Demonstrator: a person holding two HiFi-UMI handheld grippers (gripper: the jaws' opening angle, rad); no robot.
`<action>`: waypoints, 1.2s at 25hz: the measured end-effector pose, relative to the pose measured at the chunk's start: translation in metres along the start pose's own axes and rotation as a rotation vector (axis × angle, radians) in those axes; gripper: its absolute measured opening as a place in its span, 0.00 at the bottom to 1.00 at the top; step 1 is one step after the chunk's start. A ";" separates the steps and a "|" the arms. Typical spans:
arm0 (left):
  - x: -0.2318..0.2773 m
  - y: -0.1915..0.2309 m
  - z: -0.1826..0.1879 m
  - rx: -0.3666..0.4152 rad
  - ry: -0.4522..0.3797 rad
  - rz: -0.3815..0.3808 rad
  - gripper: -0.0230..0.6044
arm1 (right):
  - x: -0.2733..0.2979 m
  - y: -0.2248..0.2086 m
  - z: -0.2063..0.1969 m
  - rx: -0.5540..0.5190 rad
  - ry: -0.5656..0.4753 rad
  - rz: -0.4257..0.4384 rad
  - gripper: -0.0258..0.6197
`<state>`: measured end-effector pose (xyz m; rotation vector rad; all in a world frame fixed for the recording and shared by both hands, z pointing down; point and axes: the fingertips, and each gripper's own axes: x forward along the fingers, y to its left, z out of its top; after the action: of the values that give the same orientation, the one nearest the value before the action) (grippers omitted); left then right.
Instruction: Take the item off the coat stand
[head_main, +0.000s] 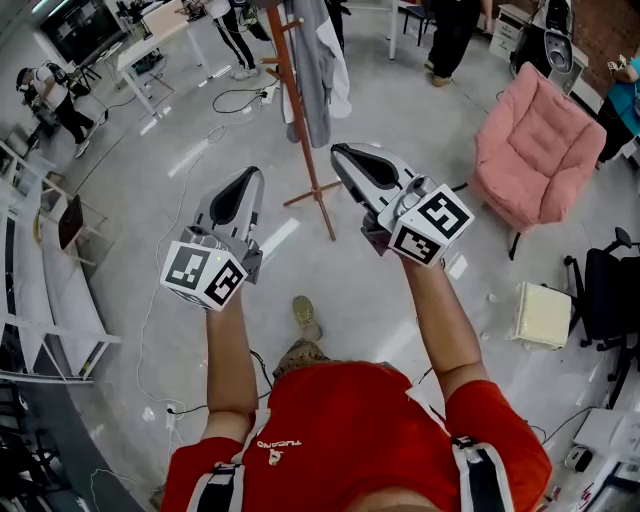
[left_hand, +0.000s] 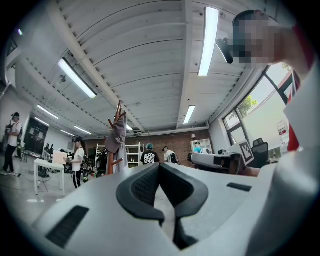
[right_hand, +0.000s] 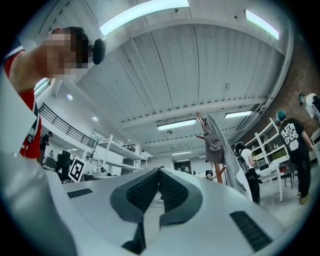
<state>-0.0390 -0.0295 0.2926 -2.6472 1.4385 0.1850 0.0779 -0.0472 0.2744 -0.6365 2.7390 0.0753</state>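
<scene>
Head view, with both gripper views. A person in a red shirt holds the left gripper (head_main: 250, 178) and the right gripper (head_main: 342, 153) out in front, side by side and apart from each other, both pointing toward a wooden coat stand (head_main: 303, 140) that stands on the pale floor (head_main: 400, 100) ahead of them. The left gripper's jaws are together at their tips with nothing between them; the right gripper's jaws are likewise pressed together and empty. Neither gripper touches the stand. A grey garment (head_main: 318, 75) hangs down one side of the stand's pole, and the gripper views show a grey cap (right_hand: 214, 140) hung on an upper peg just beside it. A pink armchair (head_main: 535, 150) sits to the right, well apart from the stand.
</scene>
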 end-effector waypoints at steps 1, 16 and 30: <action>0.006 0.009 0.000 0.001 -0.004 -0.002 0.05 | 0.008 -0.007 -0.001 0.002 -0.002 -0.004 0.08; 0.131 0.196 0.004 0.011 -0.033 -0.131 0.05 | 0.183 -0.164 0.018 -0.058 -0.066 -0.153 0.22; 0.204 0.294 0.019 -0.001 -0.066 -0.211 0.05 | 0.300 -0.295 0.085 -0.047 -0.107 -0.246 0.49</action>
<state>-0.1765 -0.3534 0.2257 -2.7412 1.1300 0.2485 -0.0210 -0.4277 0.1031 -0.9483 2.5426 0.1119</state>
